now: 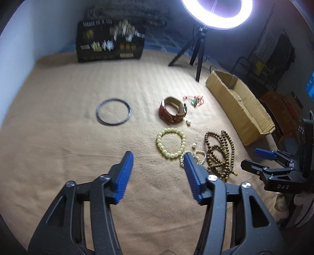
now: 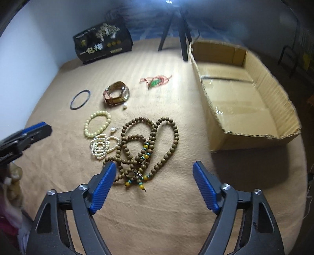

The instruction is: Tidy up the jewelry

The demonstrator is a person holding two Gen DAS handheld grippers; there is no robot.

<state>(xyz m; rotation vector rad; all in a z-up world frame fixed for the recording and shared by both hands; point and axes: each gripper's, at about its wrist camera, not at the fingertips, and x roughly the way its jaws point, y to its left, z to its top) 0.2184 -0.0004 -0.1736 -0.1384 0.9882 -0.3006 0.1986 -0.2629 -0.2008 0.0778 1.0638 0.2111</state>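
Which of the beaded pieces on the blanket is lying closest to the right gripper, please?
The long brown wooden bead necklace; its tangled end lies just ahead of the right gripper, unlike the pale yellow bracelet and pearl strand.

At the top right of the left wrist view, the ring light (image 1: 216, 14) is cut off by the frame edge. The black bag (image 1: 110, 42) at upper left is motion-blurred, its print unreadable. A left finger (image 1: 193, 176) covers part of the pearl strand (image 1: 200, 155). The right gripper (image 1: 263, 157) runs off the right edge.
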